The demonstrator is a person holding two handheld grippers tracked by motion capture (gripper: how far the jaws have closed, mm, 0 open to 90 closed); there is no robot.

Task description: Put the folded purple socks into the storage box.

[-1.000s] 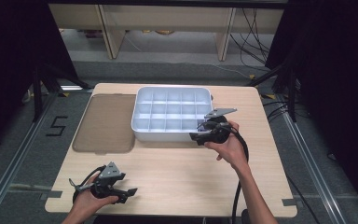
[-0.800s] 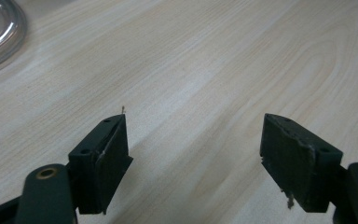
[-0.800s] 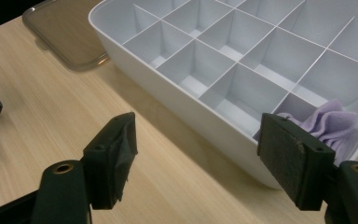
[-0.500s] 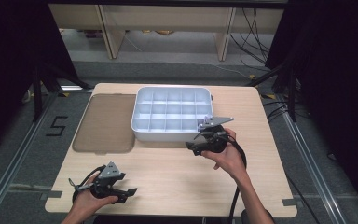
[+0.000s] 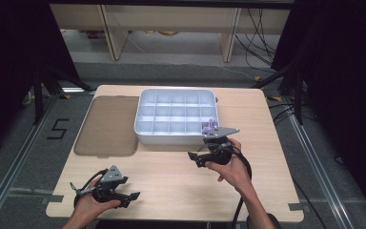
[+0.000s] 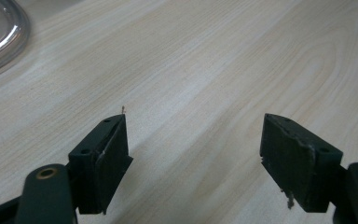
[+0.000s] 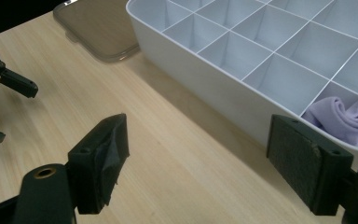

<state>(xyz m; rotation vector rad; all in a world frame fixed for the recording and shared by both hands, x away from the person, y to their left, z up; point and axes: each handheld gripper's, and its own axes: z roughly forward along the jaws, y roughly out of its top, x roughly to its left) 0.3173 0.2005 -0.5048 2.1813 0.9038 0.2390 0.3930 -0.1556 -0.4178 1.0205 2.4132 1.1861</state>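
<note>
The right gripper (image 5: 194,159) has moved back from the white box (image 5: 145,131) toward the person, and its jaws have just been opening, with nothing between them. The purple cloth (image 5: 210,127) is now in the box's near right corner pocket.

At the left, the brown see-through lid (image 5: 106,125) lies flat on the wooden table (image 5: 171,186), just beside the box. Near the front left edge, the left gripper (image 5: 129,199) rests low over the table in the person's hand, jaws spread wide and empty. In the middle sits the box with its many small pockets. To its right, just off the front wall, the right gripper is held wide open above bare wood.
</note>
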